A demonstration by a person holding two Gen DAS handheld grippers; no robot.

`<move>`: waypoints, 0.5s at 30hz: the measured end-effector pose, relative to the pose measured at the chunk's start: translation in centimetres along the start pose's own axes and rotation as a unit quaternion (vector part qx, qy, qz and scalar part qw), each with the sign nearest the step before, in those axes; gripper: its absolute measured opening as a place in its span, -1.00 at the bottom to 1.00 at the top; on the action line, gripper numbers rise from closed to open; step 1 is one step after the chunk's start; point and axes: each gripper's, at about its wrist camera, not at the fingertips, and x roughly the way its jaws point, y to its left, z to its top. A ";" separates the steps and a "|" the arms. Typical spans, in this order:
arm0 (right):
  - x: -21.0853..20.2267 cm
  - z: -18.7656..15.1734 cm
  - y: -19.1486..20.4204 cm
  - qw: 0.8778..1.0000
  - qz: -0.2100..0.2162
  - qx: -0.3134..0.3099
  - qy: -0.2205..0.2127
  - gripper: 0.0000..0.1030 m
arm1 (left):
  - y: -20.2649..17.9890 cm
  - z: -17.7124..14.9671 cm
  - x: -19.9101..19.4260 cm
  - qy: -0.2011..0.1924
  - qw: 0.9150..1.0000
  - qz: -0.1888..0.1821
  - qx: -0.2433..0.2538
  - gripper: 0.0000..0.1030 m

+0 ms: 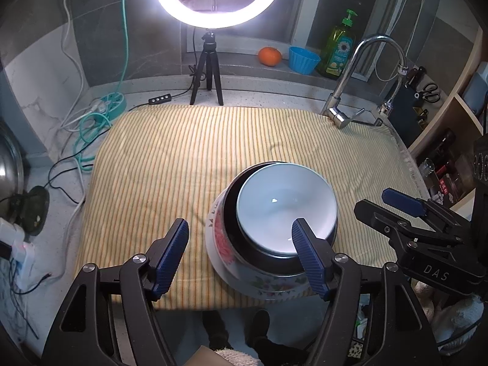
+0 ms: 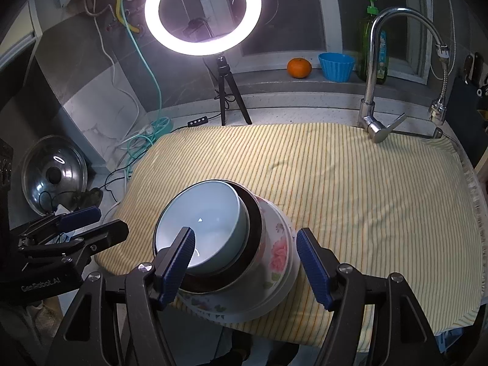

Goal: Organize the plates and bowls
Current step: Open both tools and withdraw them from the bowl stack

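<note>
Striped cloth is being occupied near its front edge by nested bowls on a plate, flanked by left gripper and right gripper, both being held apart, empty.

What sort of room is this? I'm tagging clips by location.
Most likely a home kitchen counter: a chrome faucet rises at the back, a dish soap bottle stands on the sill, and nested bowls sit on a striped cloth.

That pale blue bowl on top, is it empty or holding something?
Empty. The pale blue bowl sits upright, nested in the black bowl; its bare inside shows only light reflections.
</note>
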 end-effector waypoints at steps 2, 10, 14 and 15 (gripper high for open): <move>0.0 0.0 -0.1 1.000 -0.001 0.002 -0.001 0.27 | 0.0 -0.1 -0.1 0.000 1.000 0.001 0.002 0.36; 0.3 -0.2 -0.2 1.000 -0.003 0.003 0.003 0.27 | -0.1 -0.1 -0.2 0.001 1.000 -0.001 0.002 0.36; 0.5 -0.4 -0.3 1.000 -0.006 0.002 0.008 0.27 | -0.1 -0.1 -0.2 0.002 1.000 -0.001 0.004 0.36; 0.6 -0.5 -0.4 1.000 -0.007 0.002 0.009 0.27 | -0.1 -0.1 -0.2 0.001 1.000 -0.001 0.003 0.36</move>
